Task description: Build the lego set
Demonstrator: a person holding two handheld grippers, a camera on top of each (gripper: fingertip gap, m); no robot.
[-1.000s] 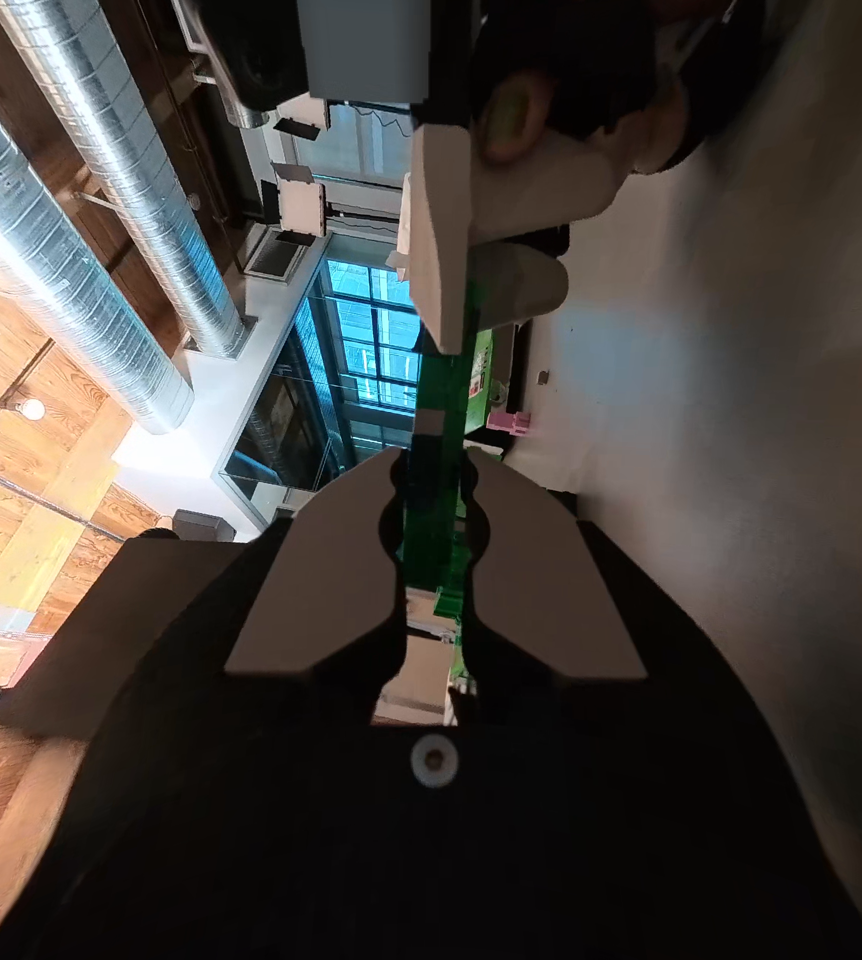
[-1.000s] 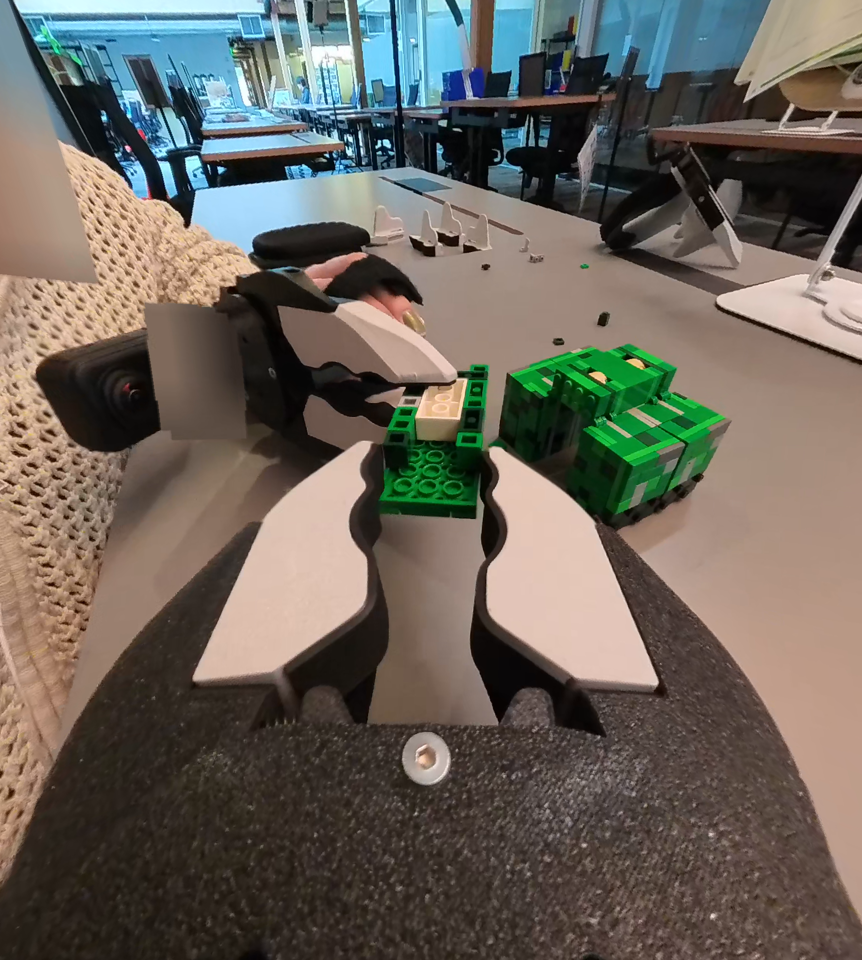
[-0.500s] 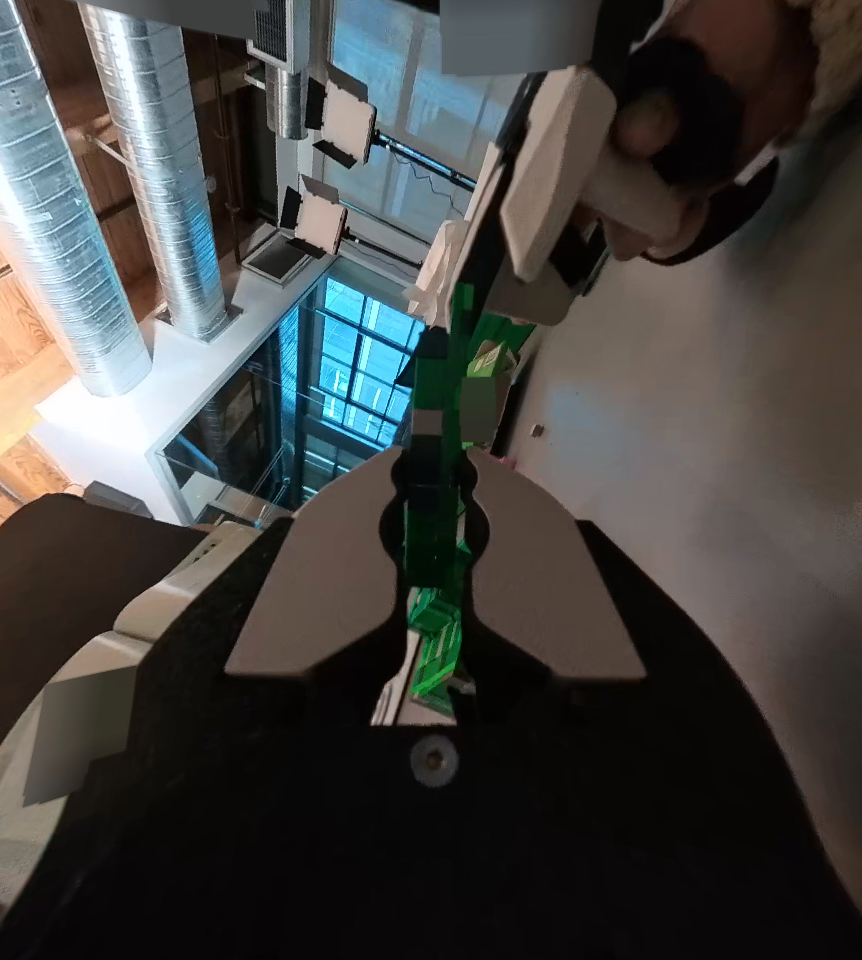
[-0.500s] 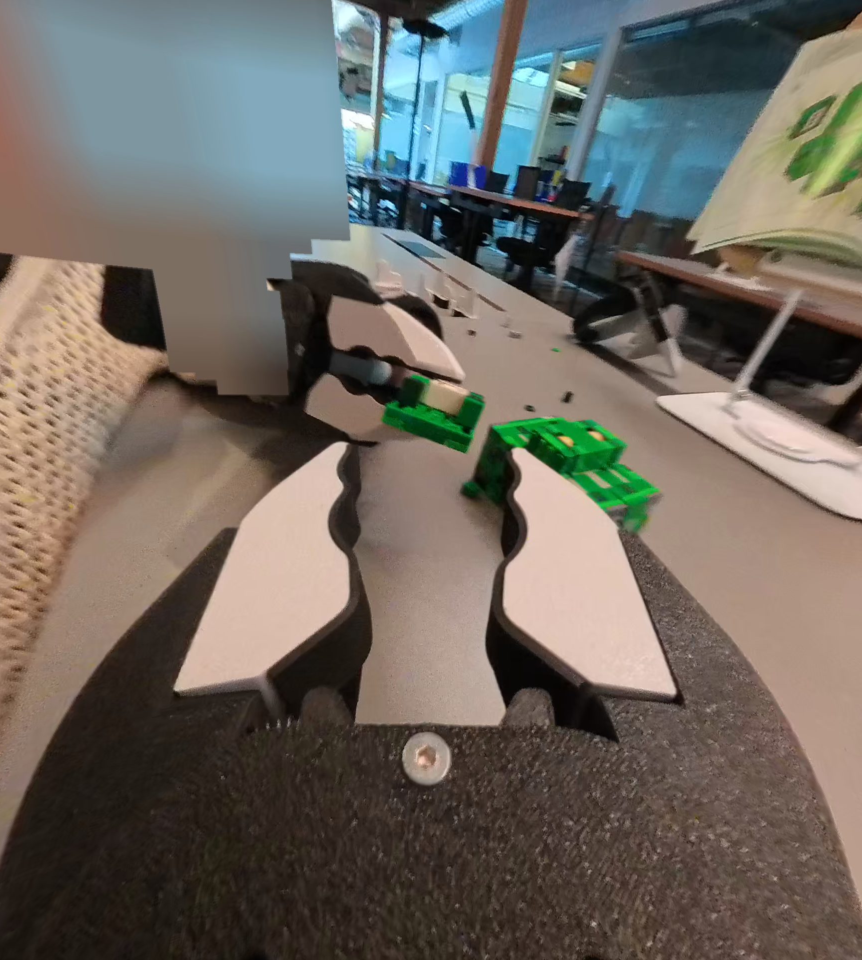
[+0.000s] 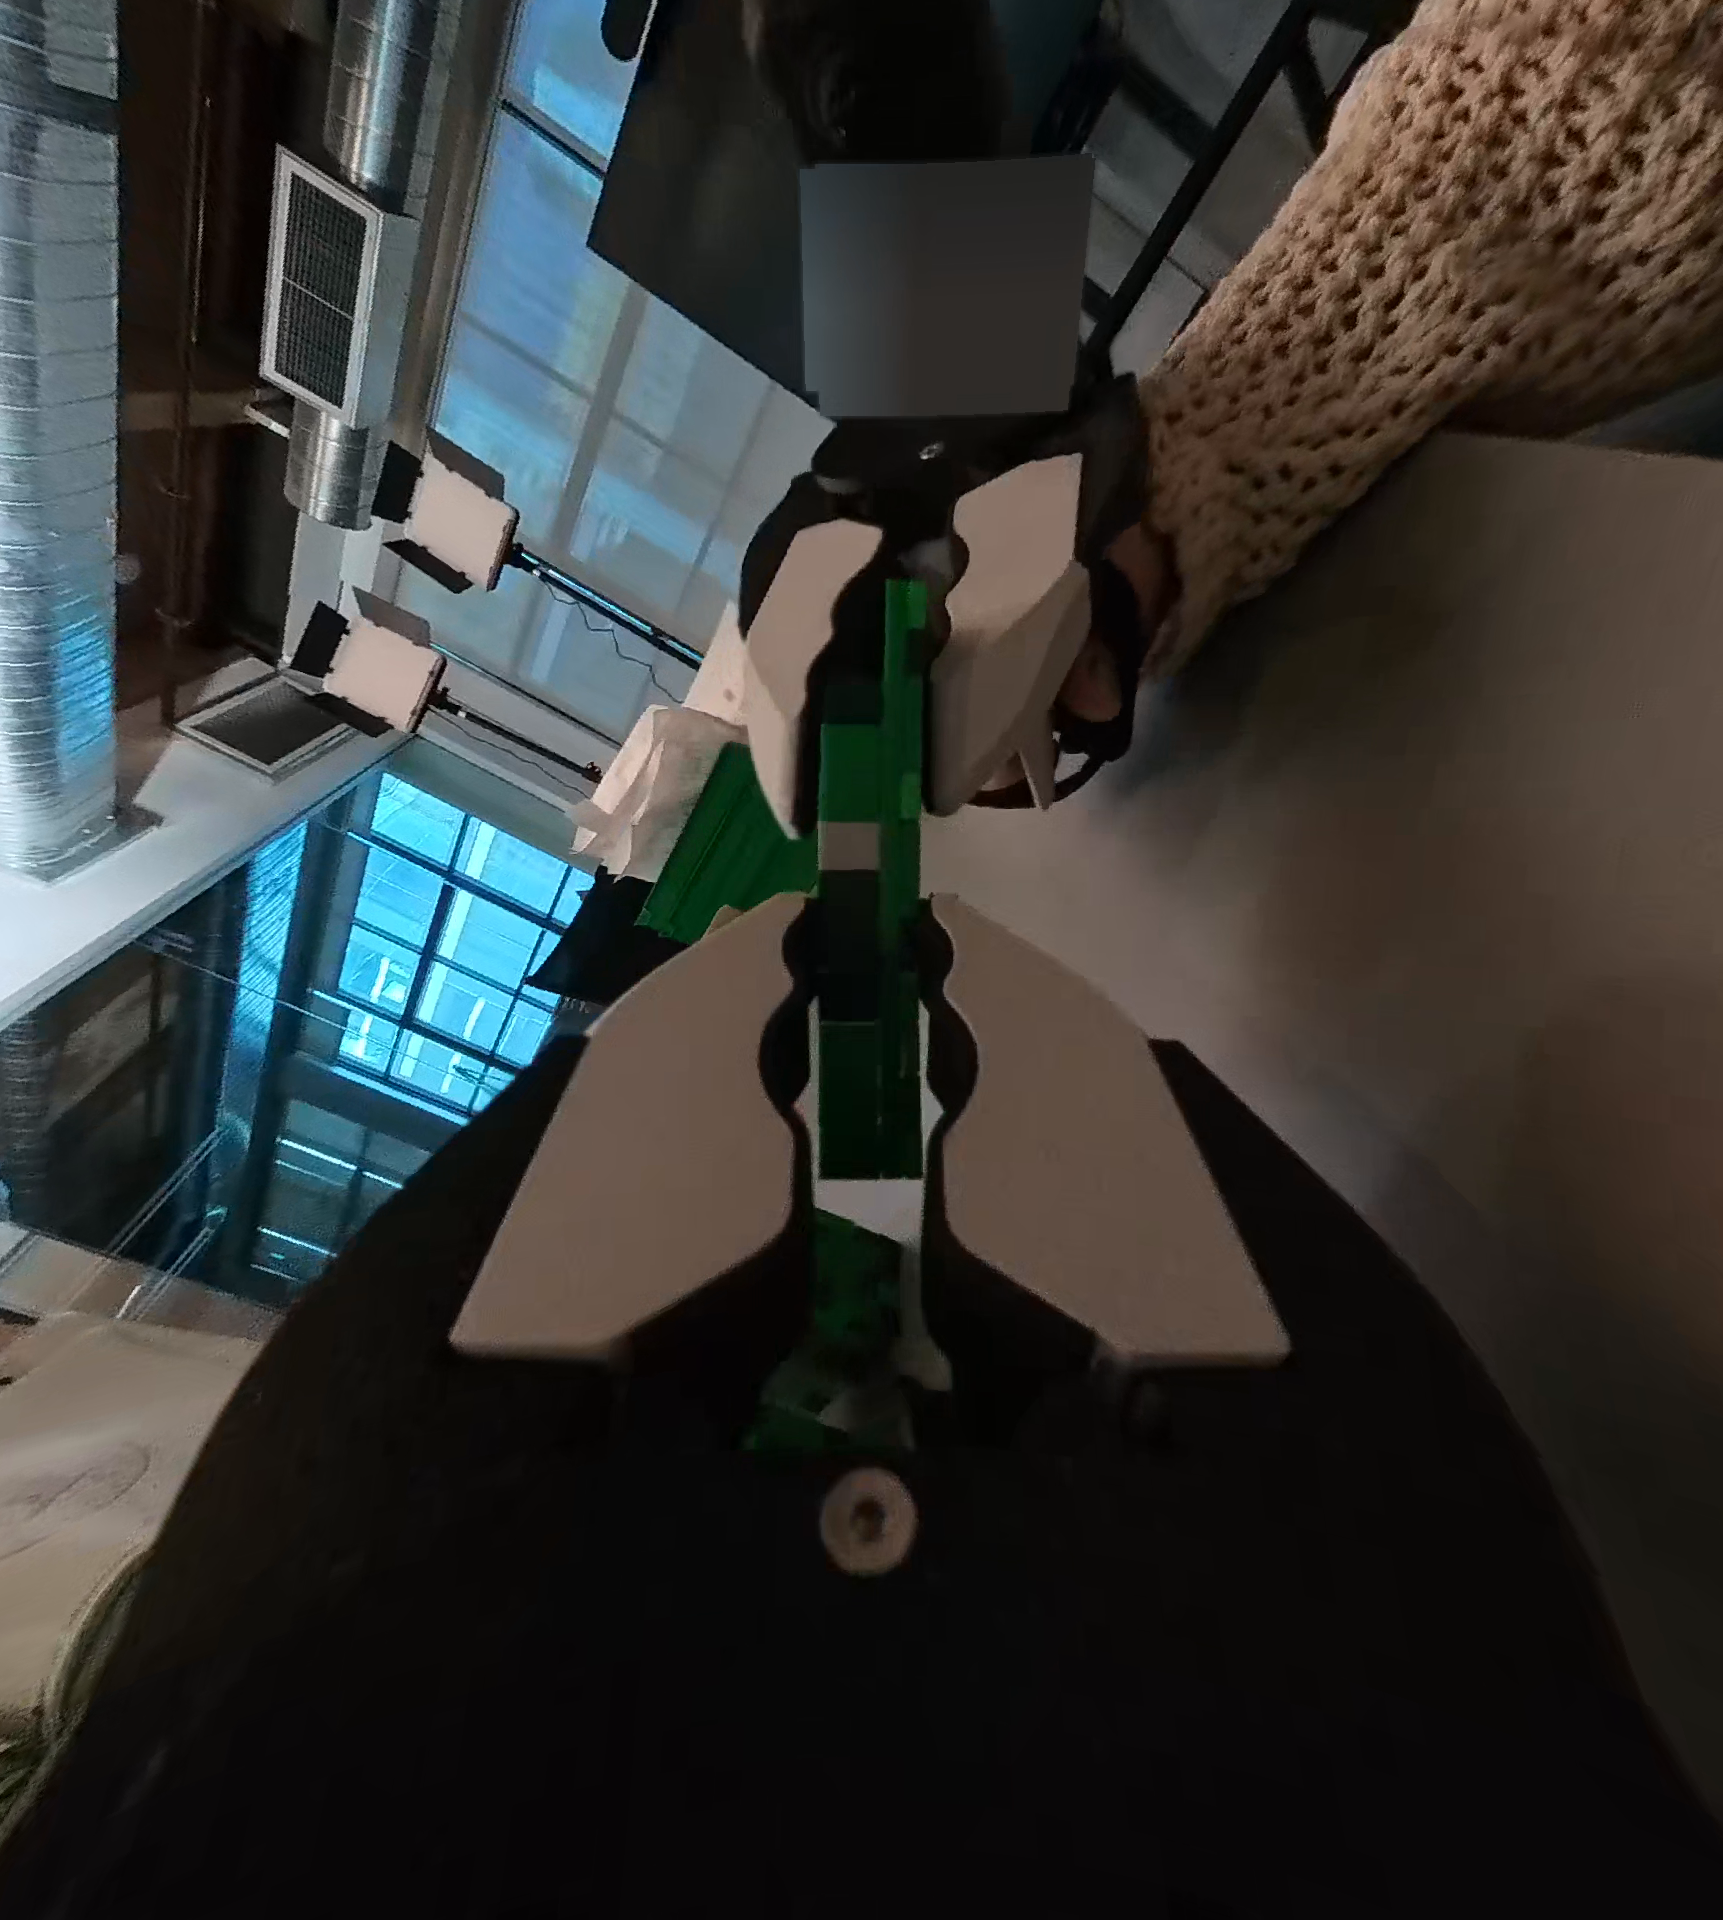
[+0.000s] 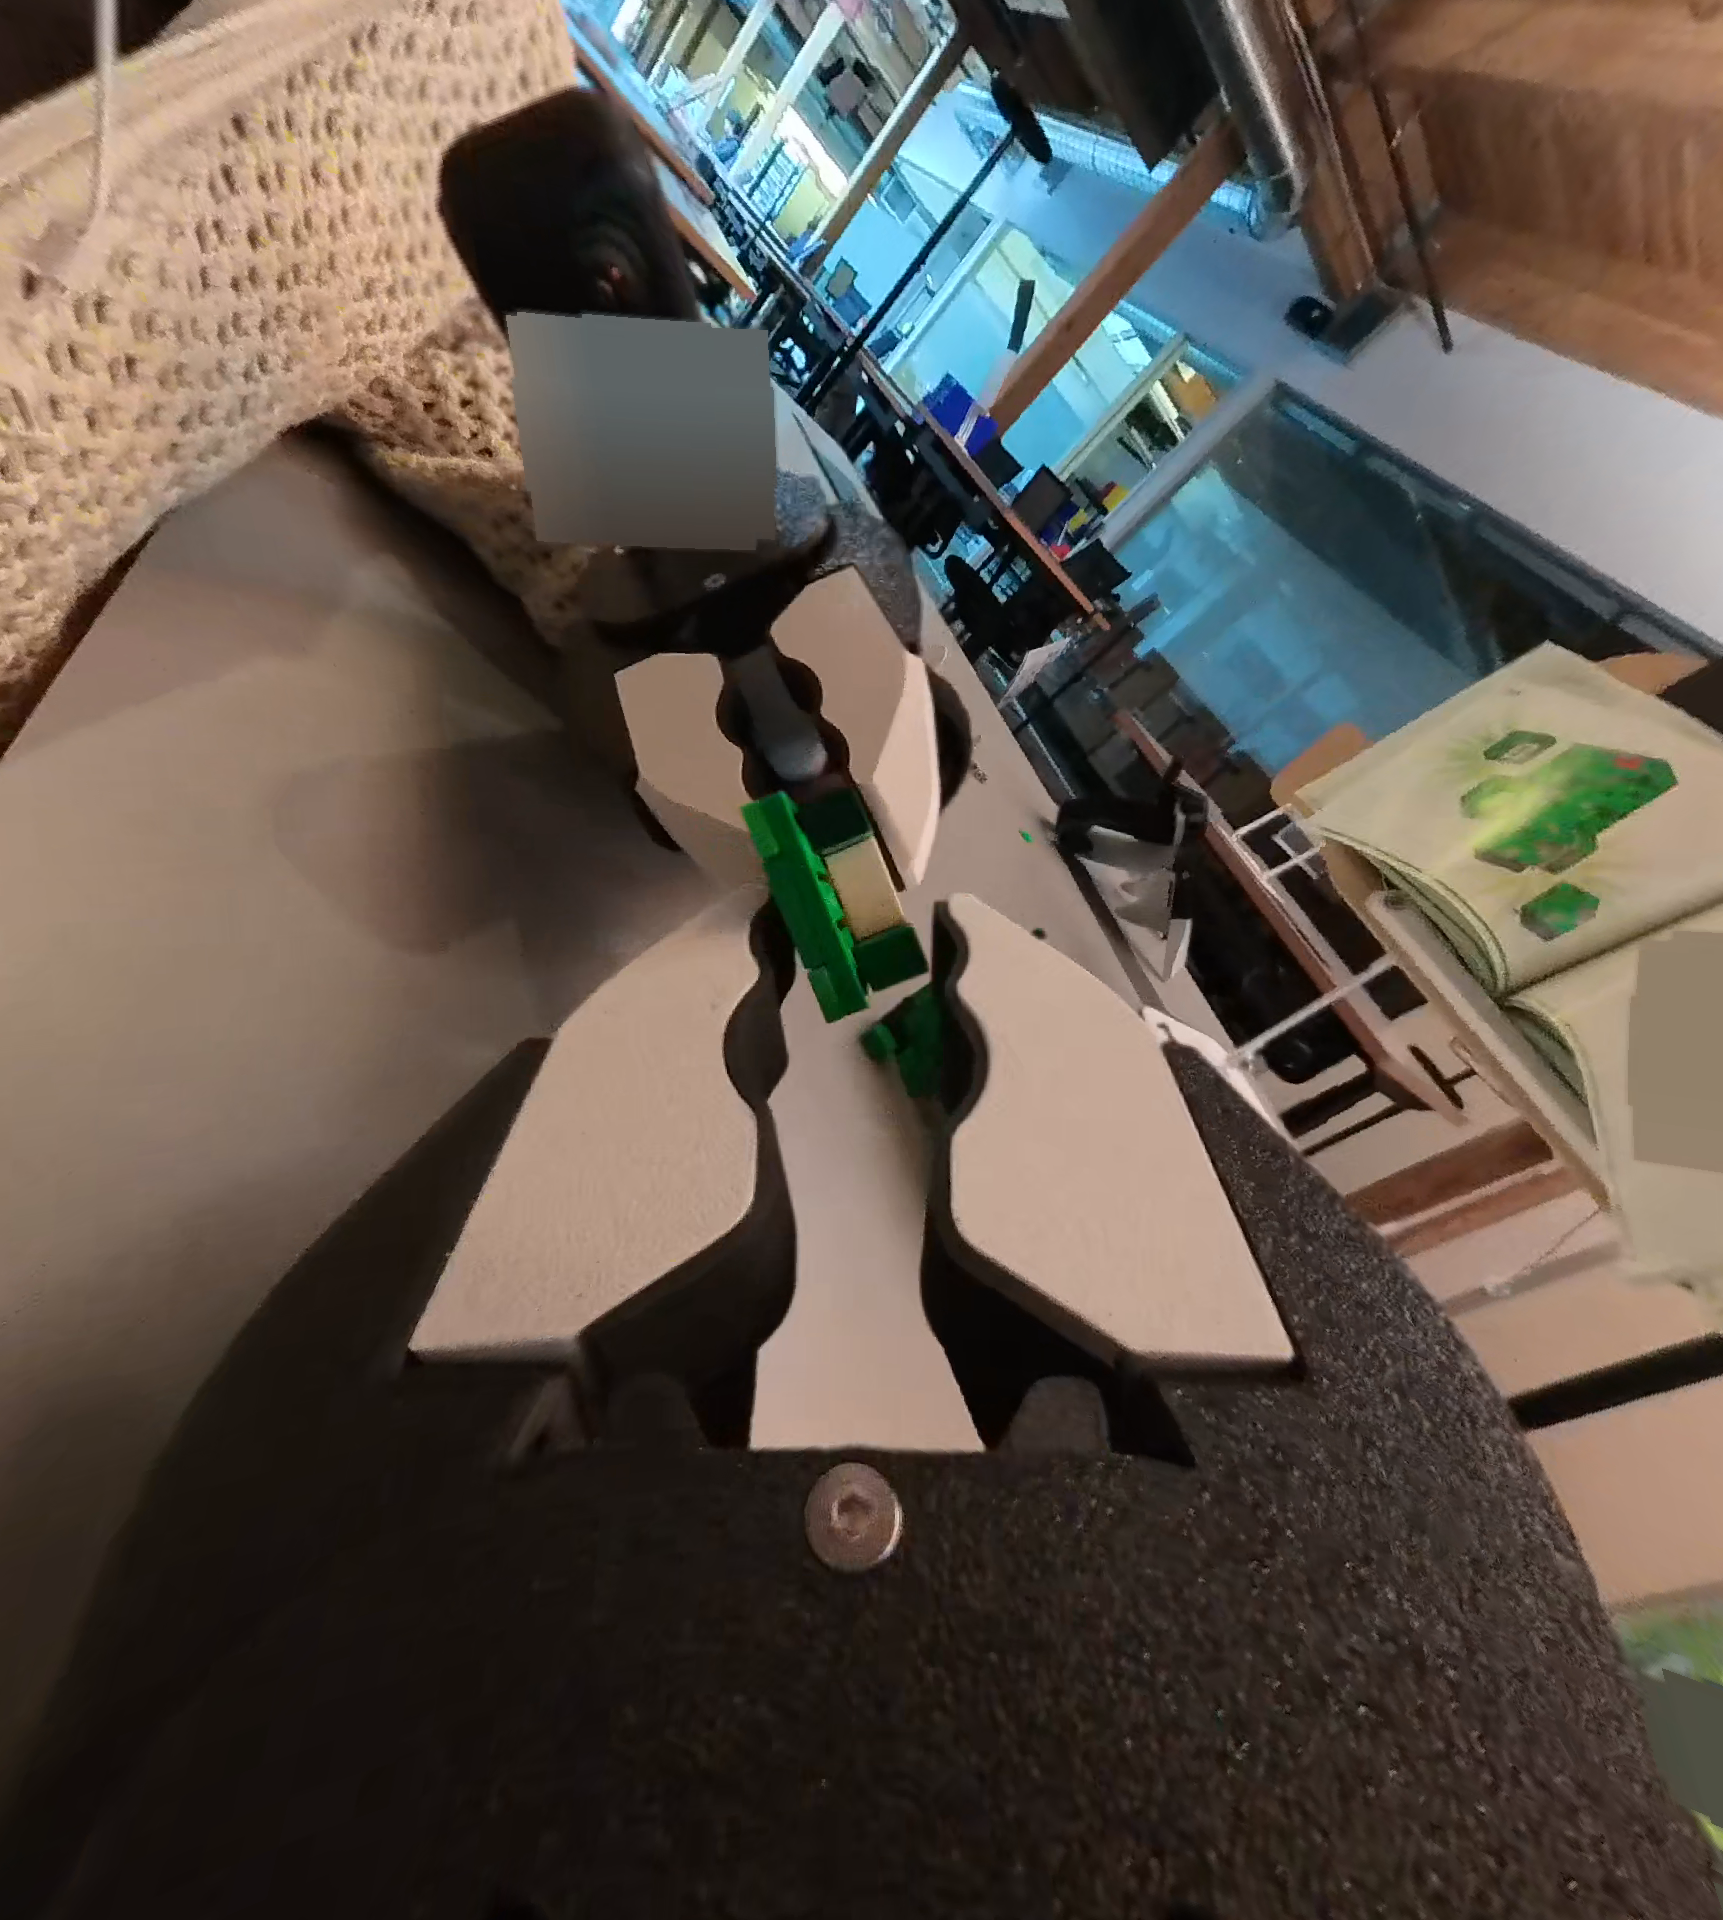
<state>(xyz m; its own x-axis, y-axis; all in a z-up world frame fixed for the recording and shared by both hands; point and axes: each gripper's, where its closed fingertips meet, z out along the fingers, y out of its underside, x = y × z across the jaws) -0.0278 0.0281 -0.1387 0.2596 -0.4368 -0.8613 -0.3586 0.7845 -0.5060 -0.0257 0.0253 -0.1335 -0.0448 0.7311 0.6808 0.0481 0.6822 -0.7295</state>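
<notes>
Left gripper (image 5: 867, 935) fingers clamped on the green brick plate (image 5: 862, 1081); right gripper (image 6: 862, 920) fingers apart around its near end

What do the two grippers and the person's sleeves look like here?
Both grippers, left gripper and right gripper, have pale grey fingers with wavy black inner edges, set in a rough black foam-like body with one silver hex screw. A black camera sits on the left one. The person wears a cream open-knit sleeve and a dark fingerless glove.
</notes>
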